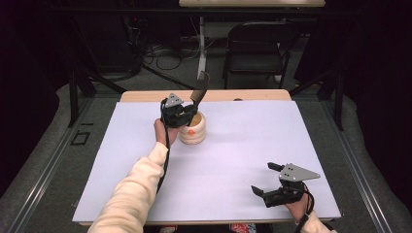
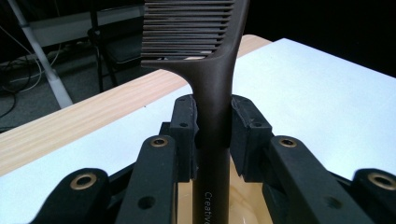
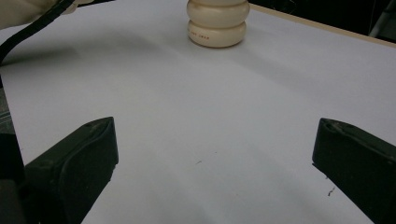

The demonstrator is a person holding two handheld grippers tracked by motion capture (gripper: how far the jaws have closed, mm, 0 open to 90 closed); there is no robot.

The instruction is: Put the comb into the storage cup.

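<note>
A dark brown comb [image 1: 200,88] stands upright with its handle down inside a cream ribbed holder [image 1: 193,128] near the far middle of the white sheet. My left gripper [image 1: 189,114] is shut on the comb's handle [image 2: 212,135], both pads pressing its sides, the teeth [image 2: 187,28] rising above. The cup's pale inside [image 2: 243,200] lies below the jaws. My right gripper [image 1: 266,178] rests at the near right of the table, open, with nothing between its jaws; from there the holder [image 3: 217,22] stands far ahead.
The white sheet [image 1: 233,155] covers a wooden table [image 1: 145,96] whose far edge is bare. A black folding chair [image 1: 255,46] and a white table leg [image 1: 201,43] stand beyond it. A black cable [image 3: 32,29] crosses the sheet's left side.
</note>
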